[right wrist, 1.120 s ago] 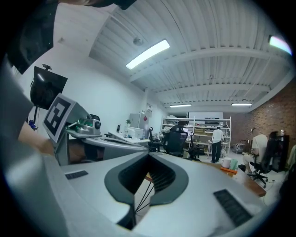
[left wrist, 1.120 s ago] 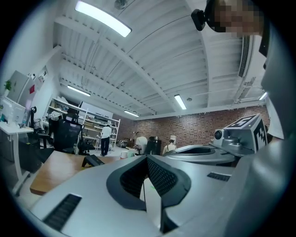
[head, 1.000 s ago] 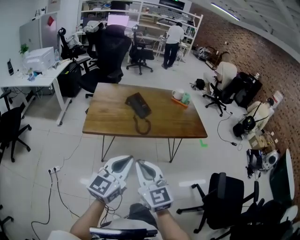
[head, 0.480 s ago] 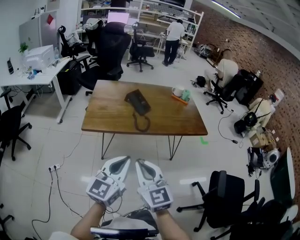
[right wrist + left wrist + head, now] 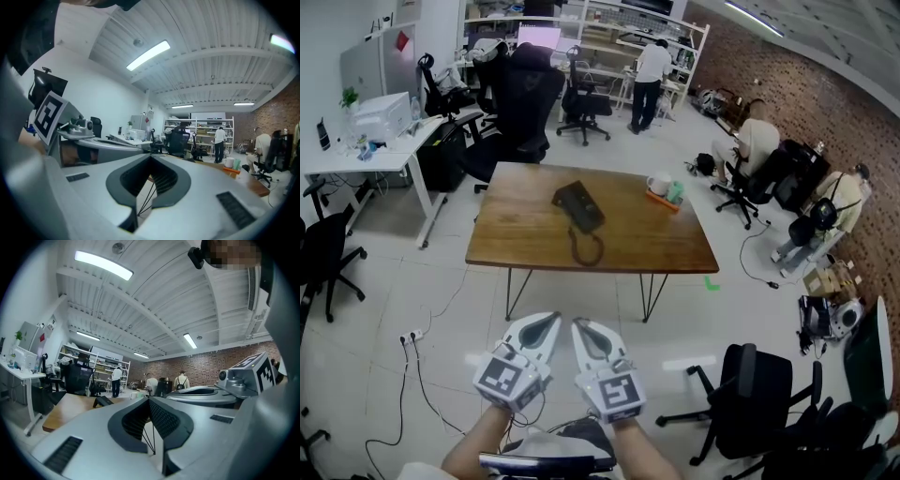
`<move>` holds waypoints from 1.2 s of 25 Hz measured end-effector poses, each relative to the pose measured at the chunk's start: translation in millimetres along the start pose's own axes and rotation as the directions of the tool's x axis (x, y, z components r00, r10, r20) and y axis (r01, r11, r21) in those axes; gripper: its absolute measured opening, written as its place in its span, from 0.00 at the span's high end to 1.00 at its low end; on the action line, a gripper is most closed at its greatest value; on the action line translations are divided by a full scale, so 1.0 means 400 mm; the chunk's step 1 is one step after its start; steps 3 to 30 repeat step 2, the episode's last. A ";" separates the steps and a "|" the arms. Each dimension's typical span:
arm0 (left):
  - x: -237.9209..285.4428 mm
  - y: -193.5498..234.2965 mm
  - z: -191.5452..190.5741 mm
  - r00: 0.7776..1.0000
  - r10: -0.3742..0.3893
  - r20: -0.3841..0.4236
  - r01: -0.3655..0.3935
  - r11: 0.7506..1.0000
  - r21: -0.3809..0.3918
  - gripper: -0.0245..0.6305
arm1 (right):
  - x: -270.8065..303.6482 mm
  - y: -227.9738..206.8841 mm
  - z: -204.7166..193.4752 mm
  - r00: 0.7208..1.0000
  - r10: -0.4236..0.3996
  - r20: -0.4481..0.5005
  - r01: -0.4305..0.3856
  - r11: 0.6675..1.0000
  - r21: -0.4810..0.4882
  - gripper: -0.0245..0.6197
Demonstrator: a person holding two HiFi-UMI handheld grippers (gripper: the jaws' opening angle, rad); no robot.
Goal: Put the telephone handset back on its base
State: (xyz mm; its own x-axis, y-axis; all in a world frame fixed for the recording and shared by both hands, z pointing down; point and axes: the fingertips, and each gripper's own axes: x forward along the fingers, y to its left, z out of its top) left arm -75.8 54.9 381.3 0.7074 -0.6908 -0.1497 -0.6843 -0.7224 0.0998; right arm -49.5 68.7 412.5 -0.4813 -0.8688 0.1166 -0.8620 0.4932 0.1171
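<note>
- The telephone (image 5: 577, 207) sits as one dark block near the middle of the wooden table (image 5: 525, 234), just above the centre of the head view.
- Its coiled cord (image 5: 585, 249) lies in a loop on the tabletop just below it, toward the table's near edge.
- From this far off the phone is too small to tell whether the handset lies in its cradle or beside the base, and no separate handset stands out on the wood.
- So the picture fits two stages. Either the handset is down on the base and the job is finished, or it lies off the base against the dark body and is yet to be lifted.
- The left gripper (image 5: 546, 323) hangs low in the frame, close to the person's body and well apart from the table. Its own view shows the jaws pressed together with nothing between them.
- The right gripper (image 5: 586, 333) is just beside it, at the same height, jaws likewise closed and carrying nothing.
- Both point toward the table, with open floor between their tips and the table's near edge.
- A white mug (image 5: 657, 186) and an orange tray (image 5: 661, 202) stand to the right of the phone on the tabletop, clear of it.
- Farther out there are office chairs around the room, and a person (image 5: 652, 70) stands at the shelves at the top of the frame.
</note>
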 end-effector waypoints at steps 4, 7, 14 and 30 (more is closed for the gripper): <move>0.002 0.002 -0.001 1.000 0.003 -0.004 -0.003 1.000 0.002 0.97 | 0.002 -0.001 -0.001 1.000 0.005 -0.004 -0.005 1.000 -0.012 0.97; 0.002 0.002 -0.001 1.000 0.003 -0.004 -0.003 1.000 0.002 0.97 | 0.002 -0.001 -0.001 1.000 0.005 -0.004 -0.005 1.000 -0.012 0.97; 0.002 0.002 -0.001 1.000 0.003 -0.004 -0.003 1.000 0.002 0.97 | 0.002 -0.001 -0.001 1.000 0.005 -0.004 -0.005 1.000 -0.012 0.97; 0.002 0.002 -0.001 1.000 0.003 -0.004 -0.003 1.000 0.002 0.97 | 0.002 -0.001 -0.001 1.000 0.005 -0.004 -0.005 1.000 -0.012 0.97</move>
